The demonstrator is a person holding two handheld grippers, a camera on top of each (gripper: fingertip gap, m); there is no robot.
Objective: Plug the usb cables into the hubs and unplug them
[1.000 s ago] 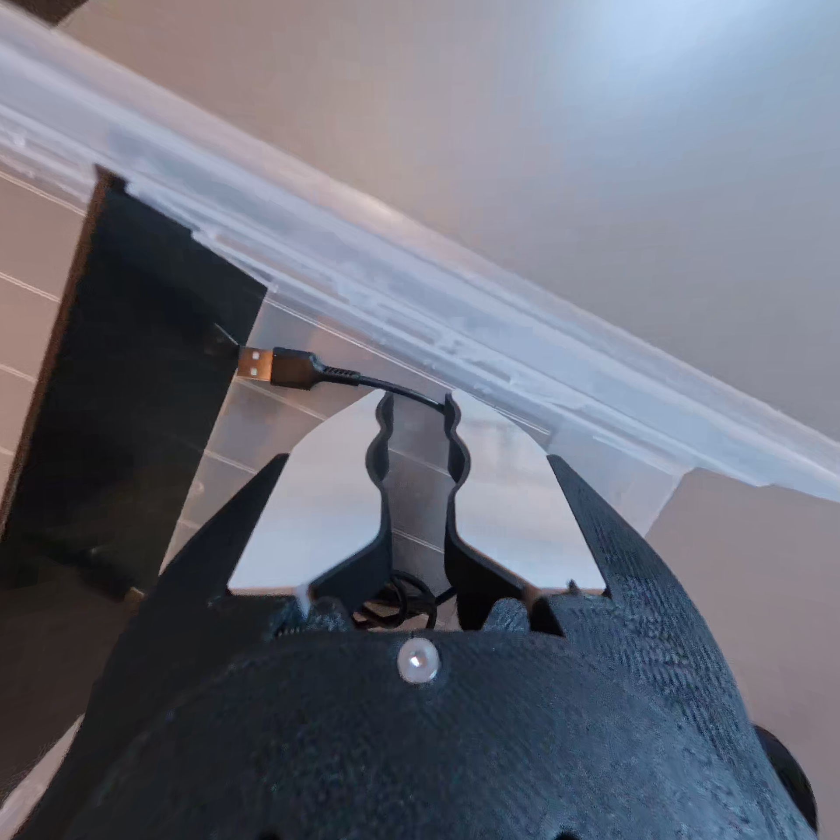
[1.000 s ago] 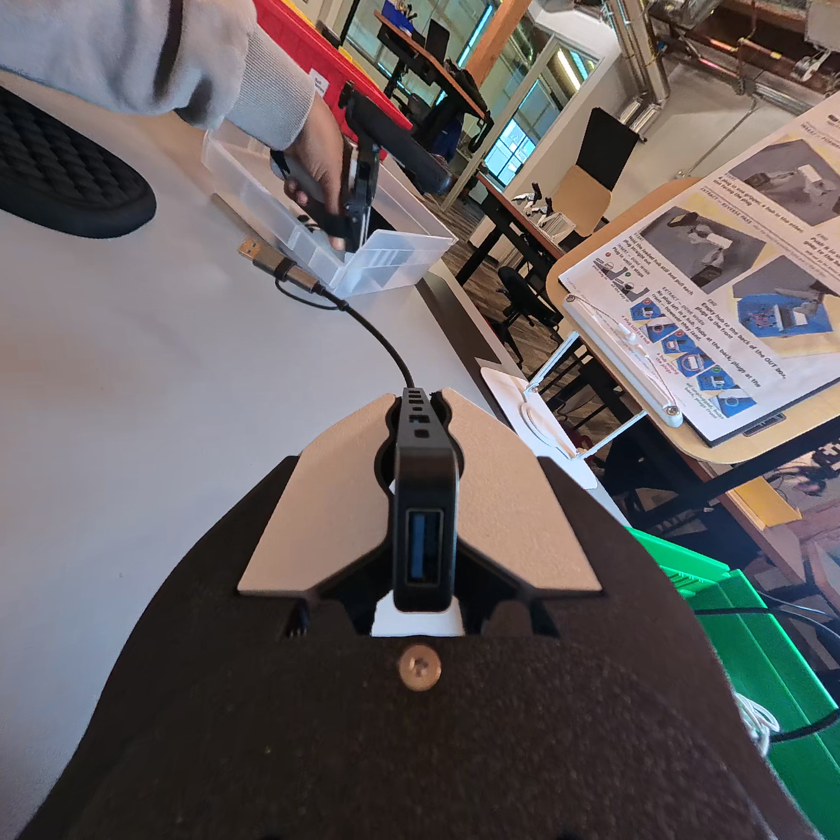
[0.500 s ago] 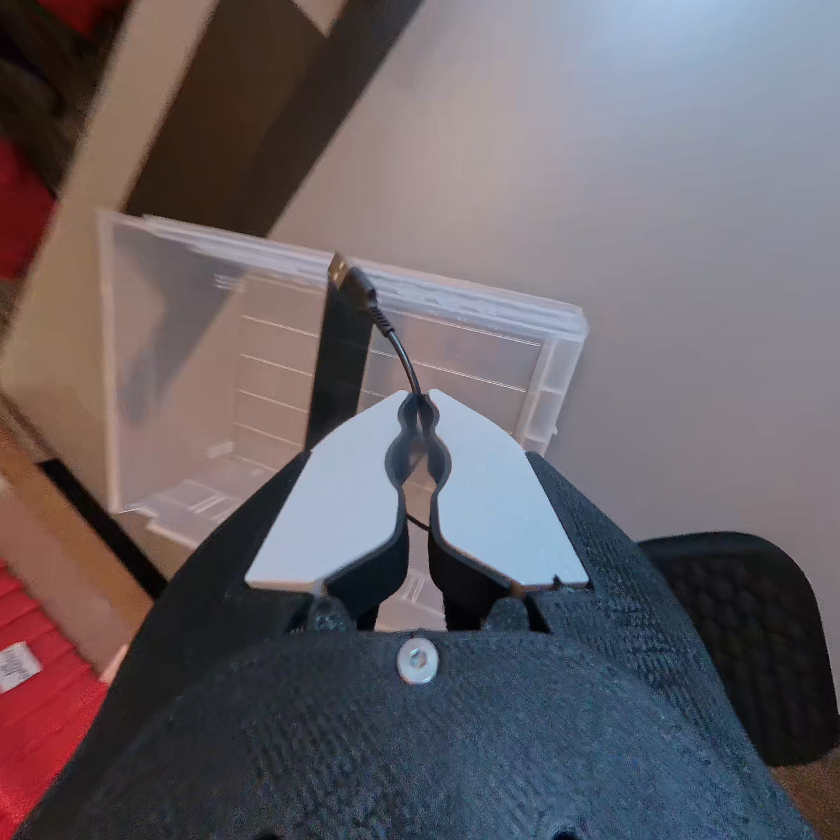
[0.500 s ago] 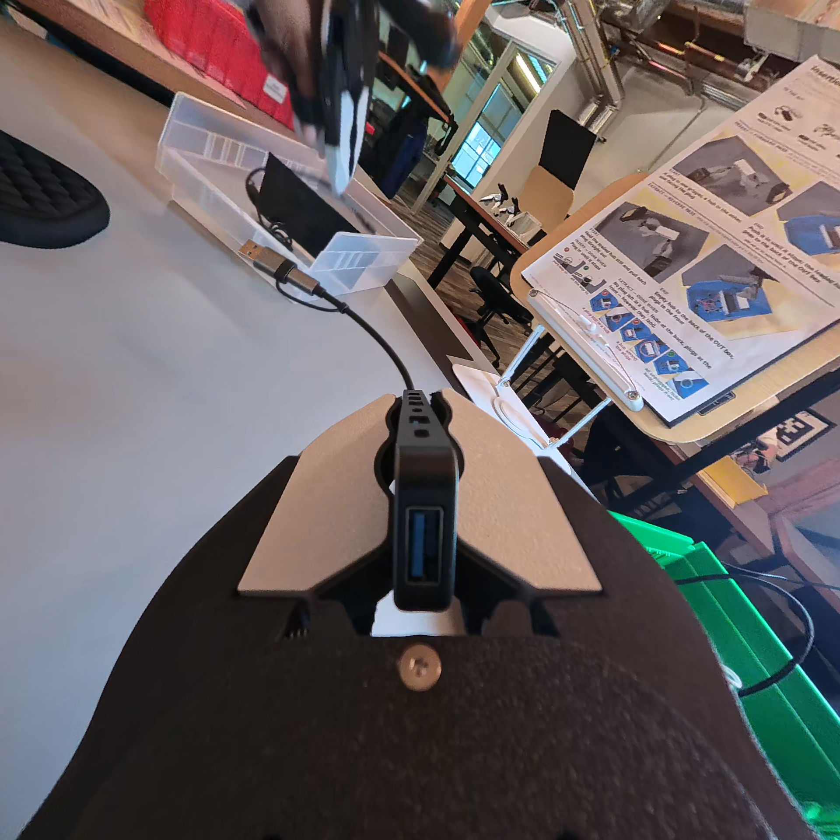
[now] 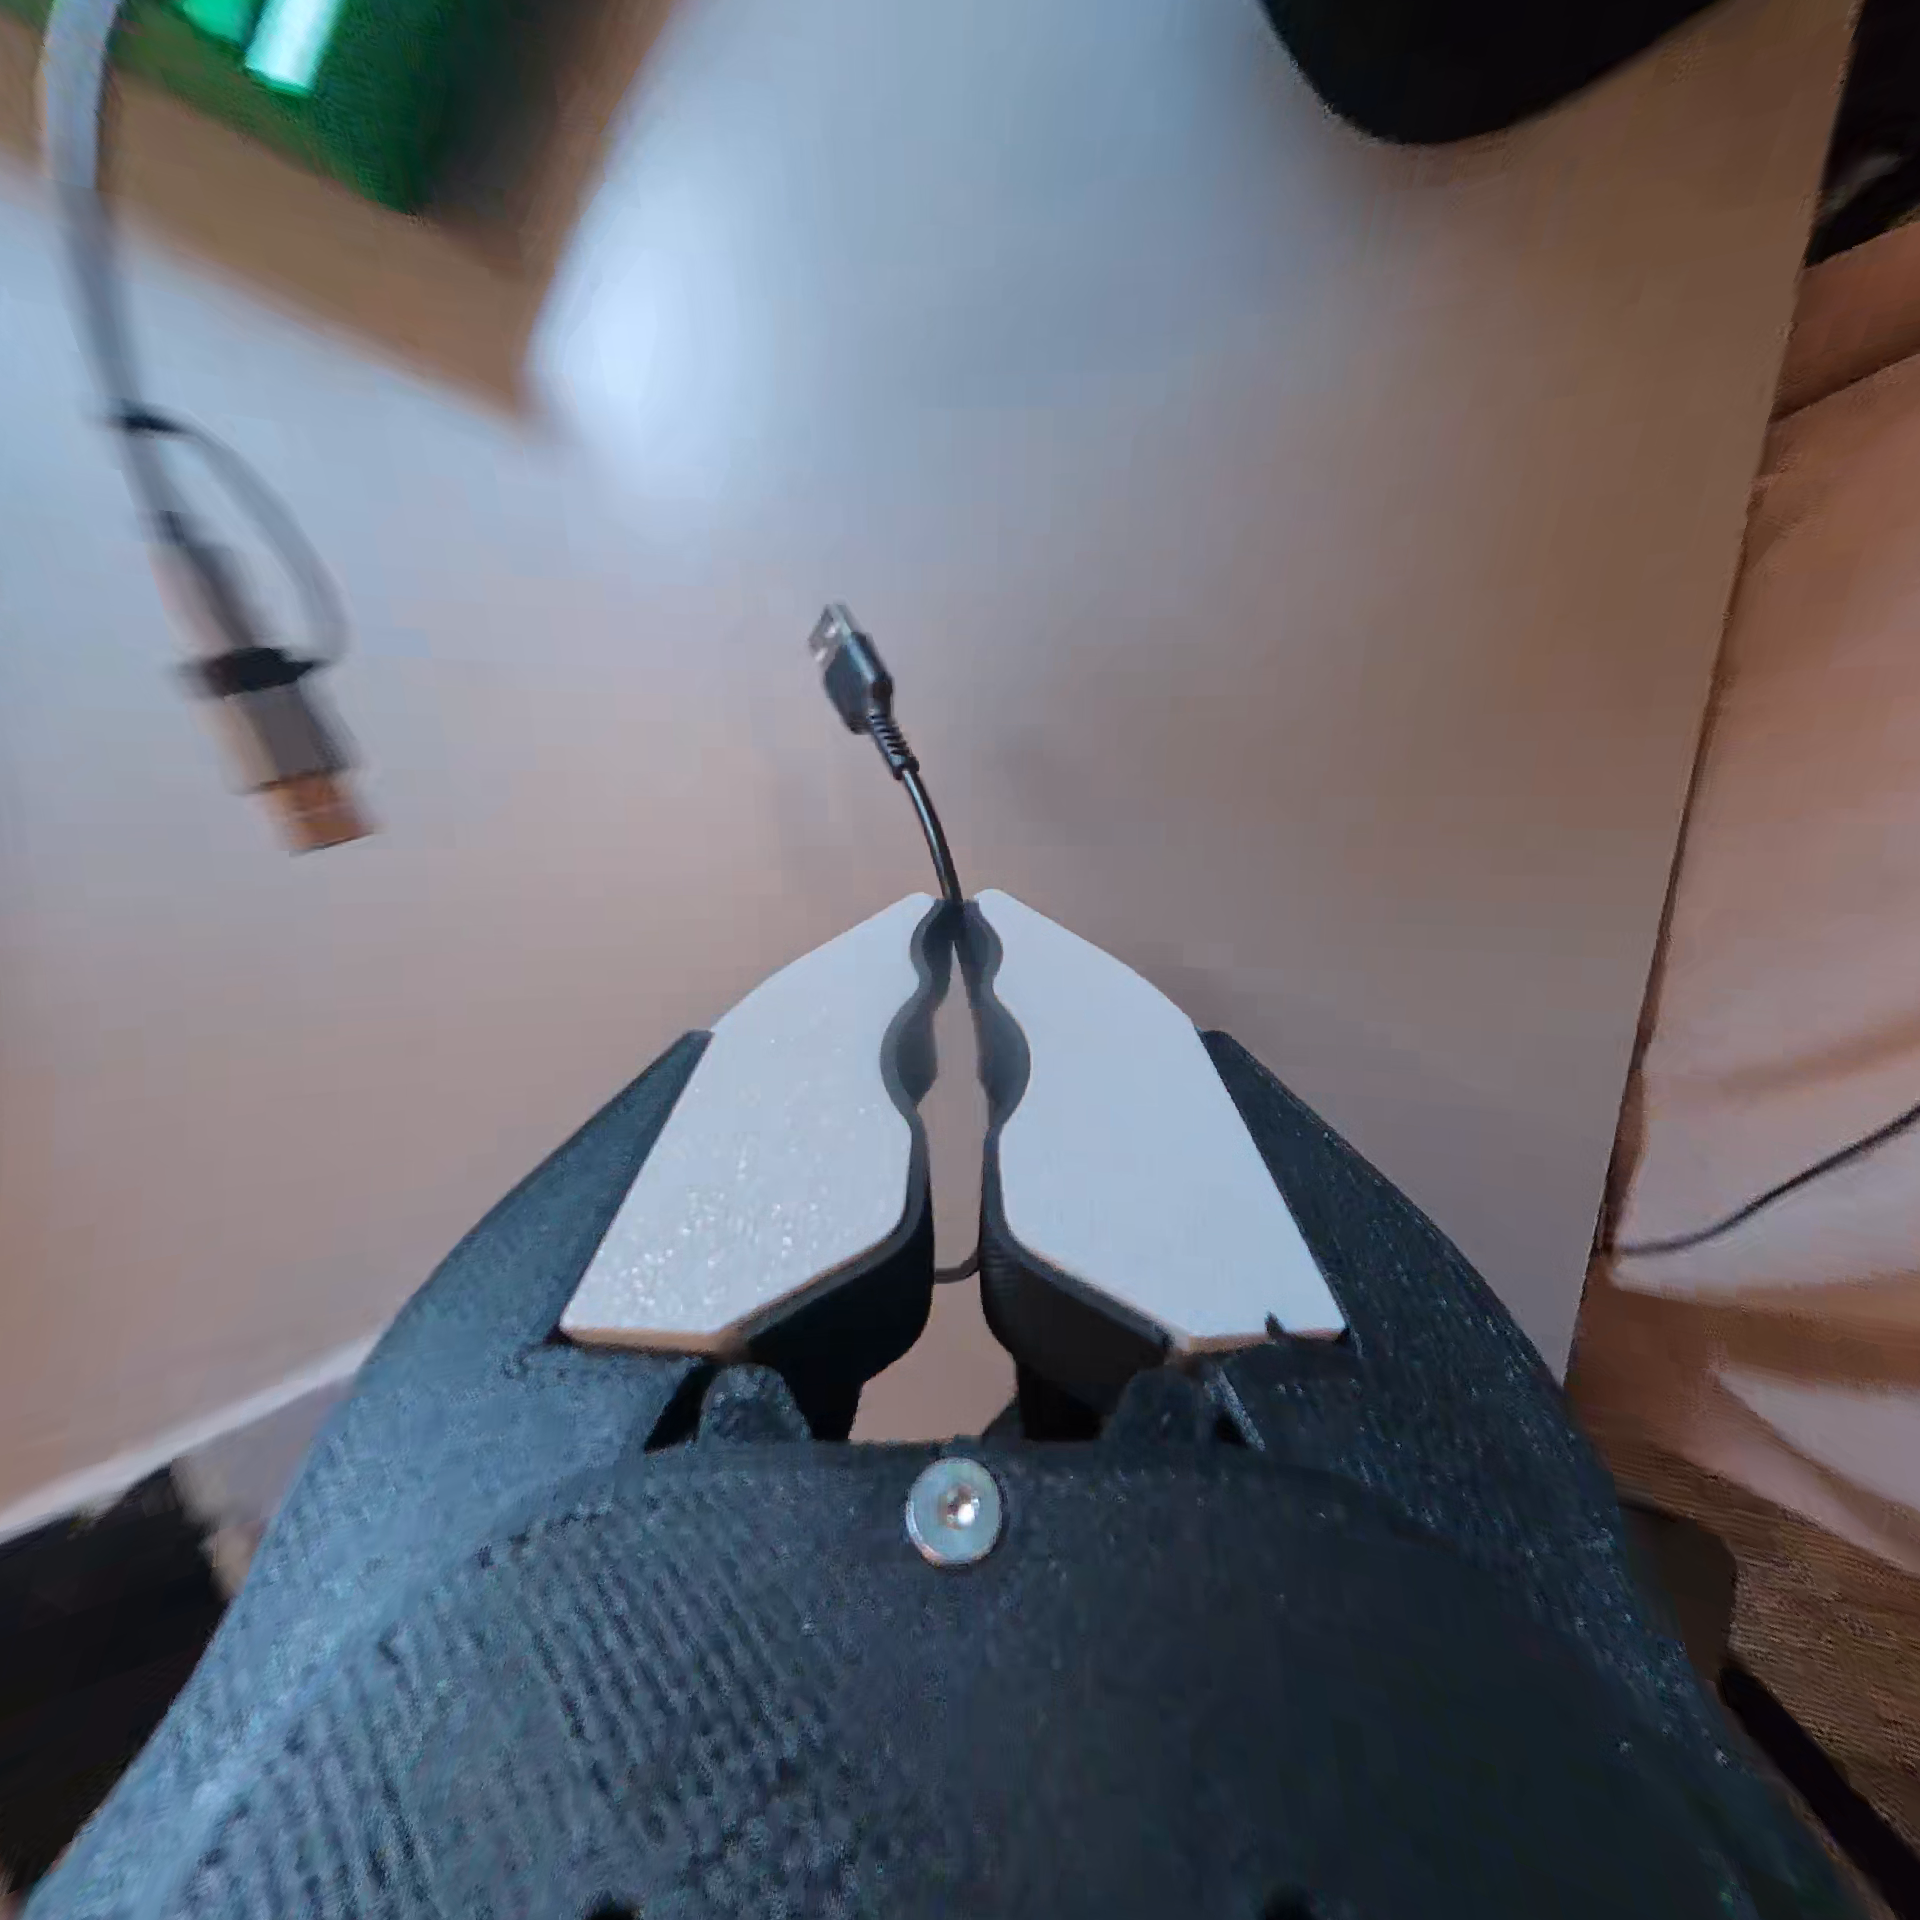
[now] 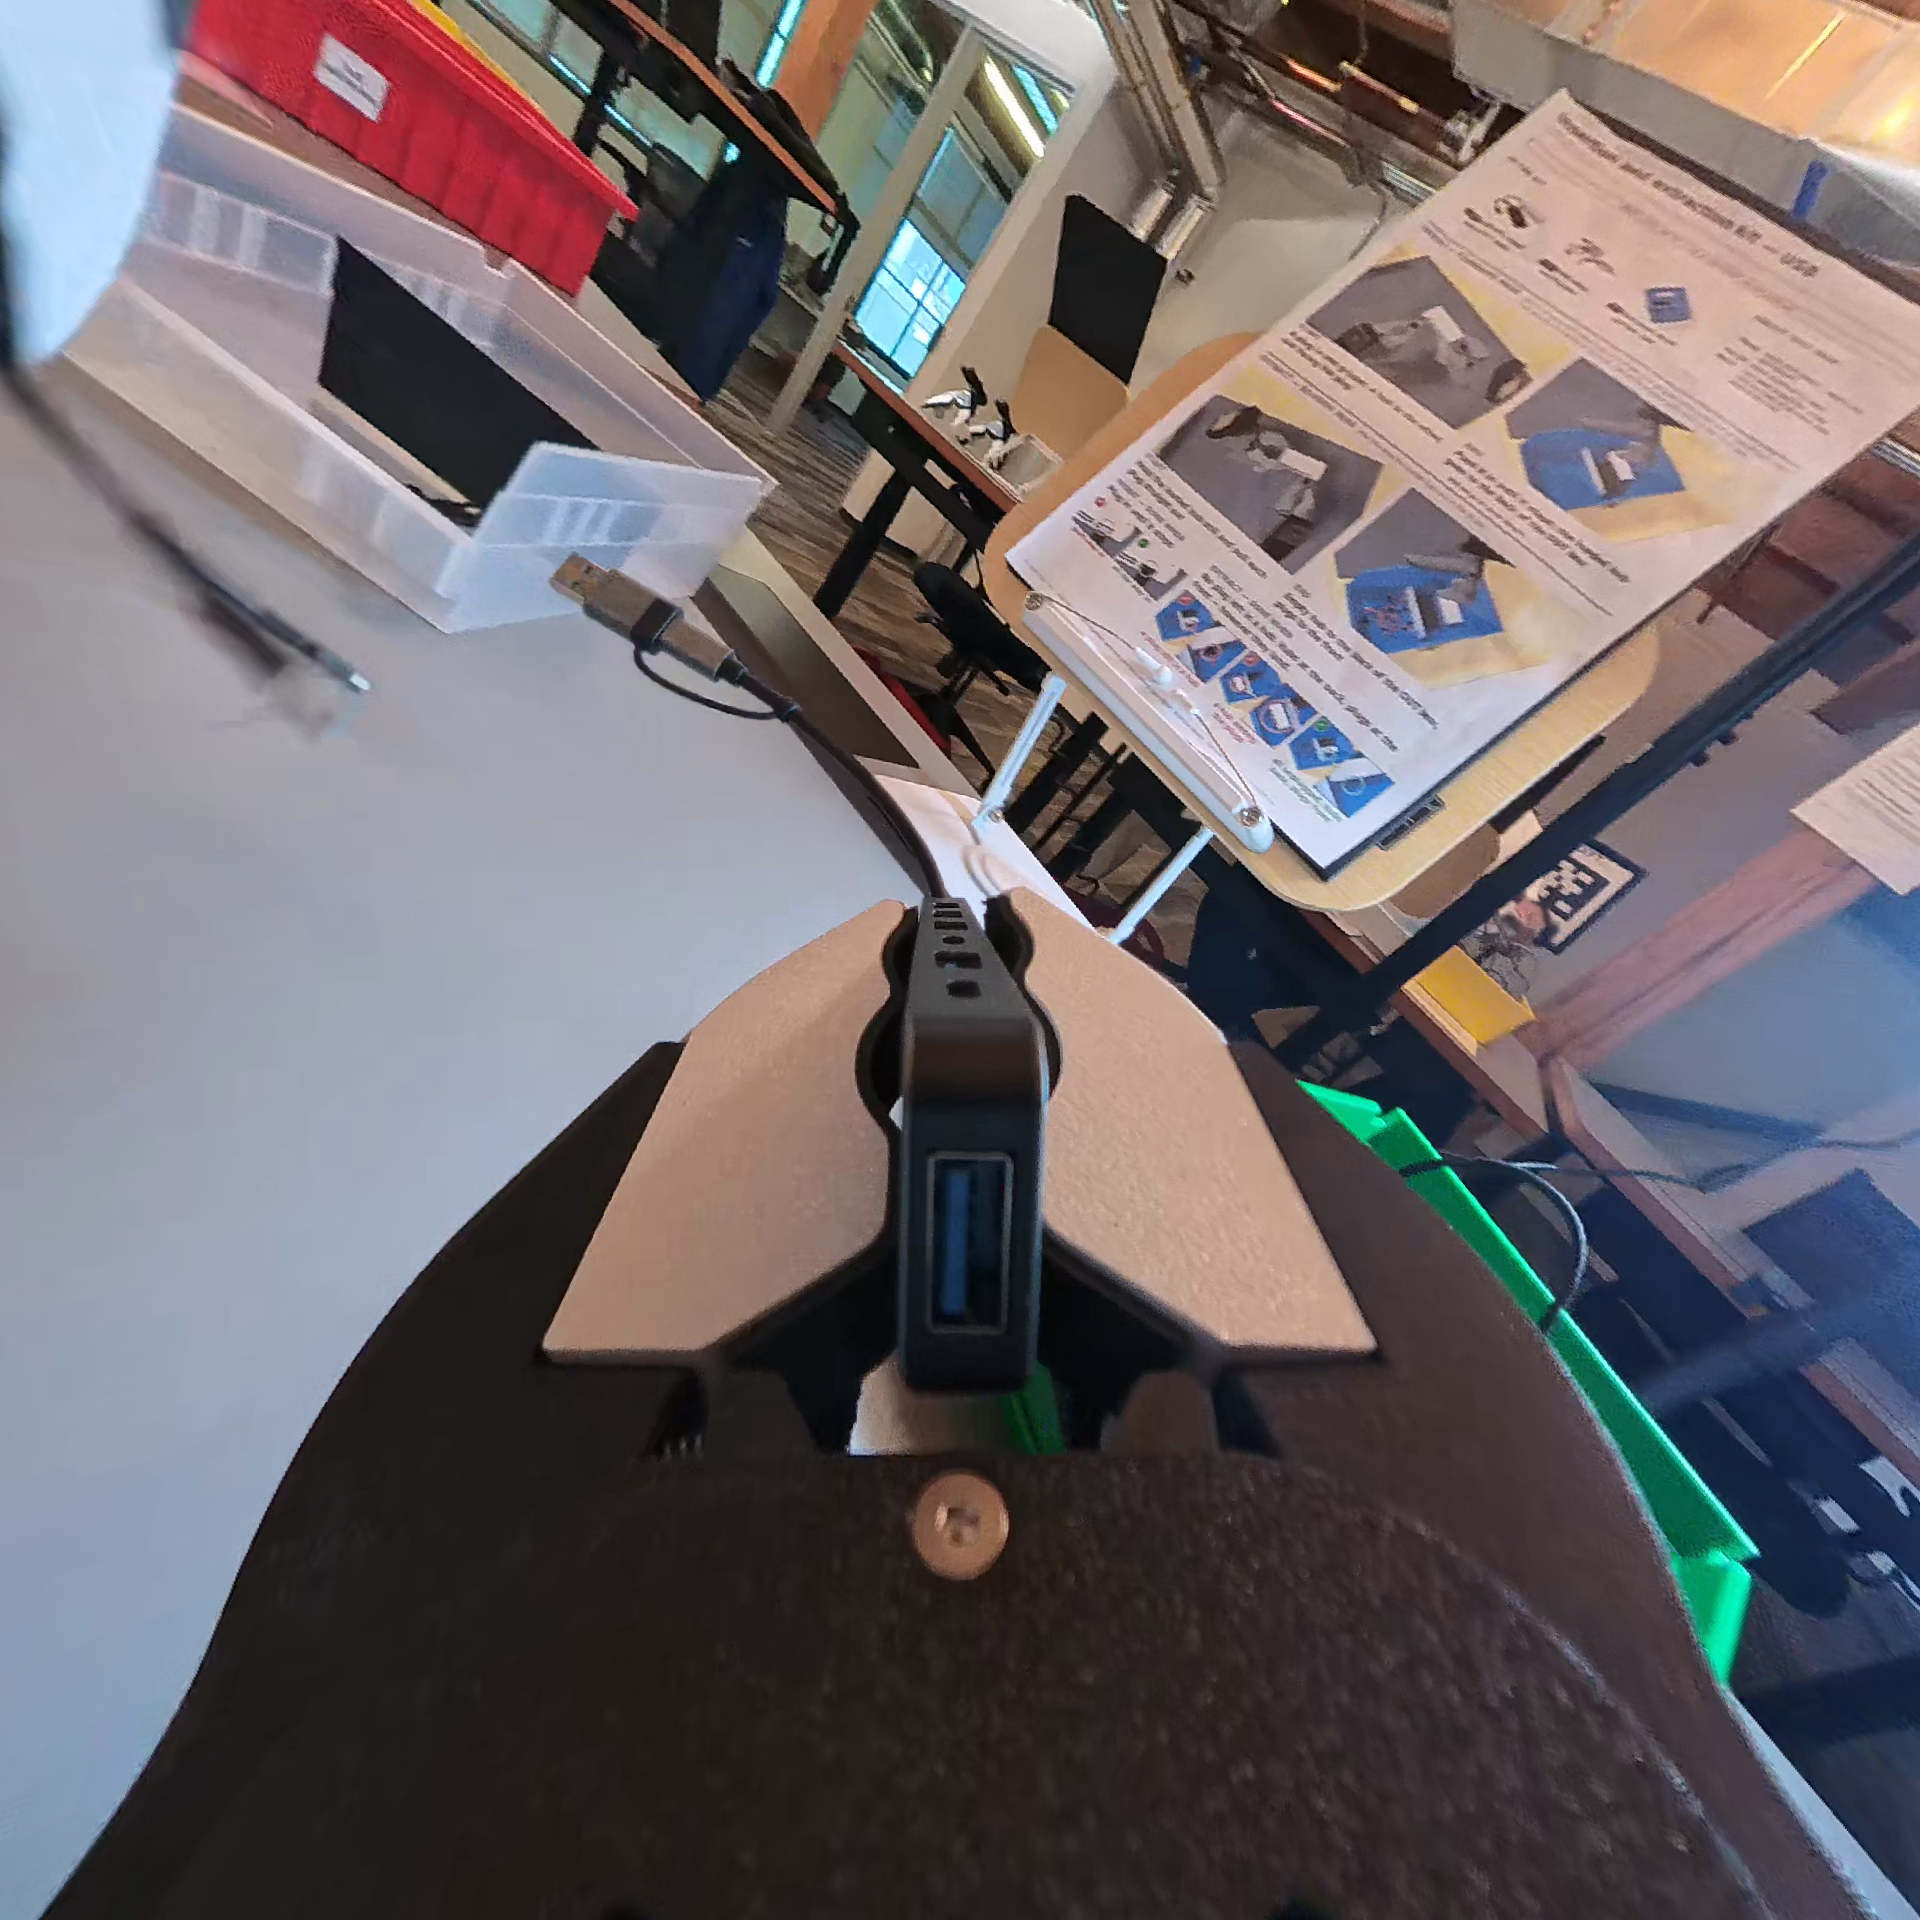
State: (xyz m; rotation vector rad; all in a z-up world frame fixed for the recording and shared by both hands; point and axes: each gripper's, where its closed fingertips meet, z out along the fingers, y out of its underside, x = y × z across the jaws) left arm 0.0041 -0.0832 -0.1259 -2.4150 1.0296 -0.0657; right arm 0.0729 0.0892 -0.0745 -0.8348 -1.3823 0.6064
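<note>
— Well, why is the left gripper (image 5: 954, 914) clenched on the thin black cable (image 5: 928, 831)?
— So its plug (image 5: 847, 665) stands free to meet a port. The right gripper (image 6: 961, 914) clamps the black hub (image 6: 971, 1164), blue socket up.
— And the surface?
— A pale table (image 6: 312, 987), with a clear bin (image 6: 499, 551) at the far edge.

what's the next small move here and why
Probably bring the left gripper toward the hub in the right gripper and line the plug up with the blue port. The cable is pinched behind the plug, and that port is empty.
</note>
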